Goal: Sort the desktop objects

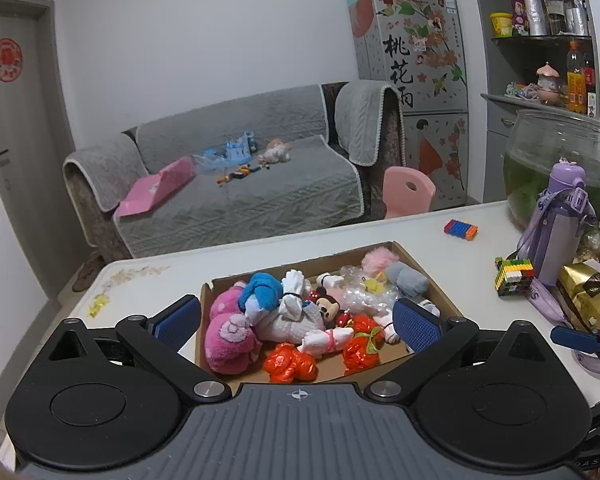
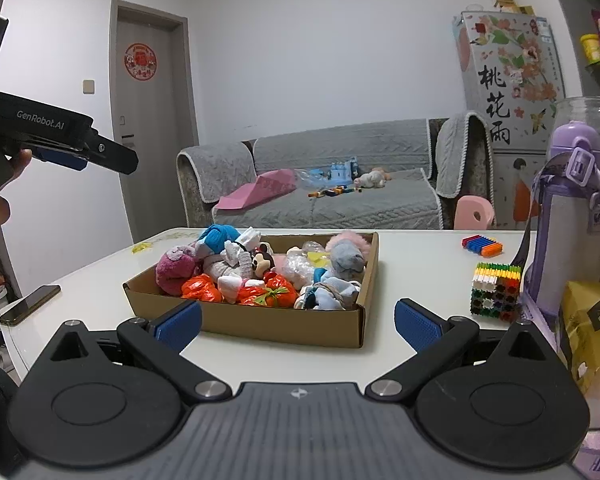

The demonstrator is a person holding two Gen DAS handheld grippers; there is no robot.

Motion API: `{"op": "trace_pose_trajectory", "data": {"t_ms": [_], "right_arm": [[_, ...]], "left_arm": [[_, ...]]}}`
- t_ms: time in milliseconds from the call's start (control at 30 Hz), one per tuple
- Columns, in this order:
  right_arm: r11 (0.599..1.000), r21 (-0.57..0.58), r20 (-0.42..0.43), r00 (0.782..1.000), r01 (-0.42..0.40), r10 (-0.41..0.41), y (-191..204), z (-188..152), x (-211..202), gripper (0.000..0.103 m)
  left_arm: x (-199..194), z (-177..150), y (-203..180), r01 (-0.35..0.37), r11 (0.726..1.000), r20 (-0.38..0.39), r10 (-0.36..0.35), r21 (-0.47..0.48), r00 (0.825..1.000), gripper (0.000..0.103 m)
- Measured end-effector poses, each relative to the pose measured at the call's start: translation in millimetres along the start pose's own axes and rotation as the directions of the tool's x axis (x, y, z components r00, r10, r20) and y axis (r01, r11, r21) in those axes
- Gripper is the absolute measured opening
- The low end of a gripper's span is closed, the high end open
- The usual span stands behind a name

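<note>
both claws gape empty: left gripper [image 1: 296,320] over the cardboard box [image 2: 280,326] of toys, long axis running away; right gripper [image 2: 298,326] before it.

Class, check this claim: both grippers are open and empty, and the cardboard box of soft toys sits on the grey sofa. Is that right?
Not quite. The cardboard box sits on the white table, not the sofa, as the right wrist view shows. The left gripper and right gripper are indeed open and empty.

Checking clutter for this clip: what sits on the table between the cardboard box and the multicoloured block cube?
Nothing: in the right wrist view, bare white table separates the cardboard box from the block cube. The striped block strip lies farther back.
</note>
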State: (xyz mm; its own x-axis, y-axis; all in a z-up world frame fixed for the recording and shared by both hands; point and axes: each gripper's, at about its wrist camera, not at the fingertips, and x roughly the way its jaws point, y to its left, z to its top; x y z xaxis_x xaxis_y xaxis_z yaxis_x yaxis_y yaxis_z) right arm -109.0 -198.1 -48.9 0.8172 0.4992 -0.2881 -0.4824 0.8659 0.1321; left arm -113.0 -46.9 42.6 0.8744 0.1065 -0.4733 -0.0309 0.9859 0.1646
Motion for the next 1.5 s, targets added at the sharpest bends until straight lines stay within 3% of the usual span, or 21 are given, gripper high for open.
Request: {"op": "trace_pose_trajectory", "data": {"t_ms": [1500], "right_arm": [[1.0,-0.017,-0.022,1.0,-0.003,0.003,4.2,0.1,3.5,0.102]], "left_arm": [[3.9,-1.0,0.7,0.037,0.999,-0.032,-0.038,-0.03,0.999,0.102]]}}
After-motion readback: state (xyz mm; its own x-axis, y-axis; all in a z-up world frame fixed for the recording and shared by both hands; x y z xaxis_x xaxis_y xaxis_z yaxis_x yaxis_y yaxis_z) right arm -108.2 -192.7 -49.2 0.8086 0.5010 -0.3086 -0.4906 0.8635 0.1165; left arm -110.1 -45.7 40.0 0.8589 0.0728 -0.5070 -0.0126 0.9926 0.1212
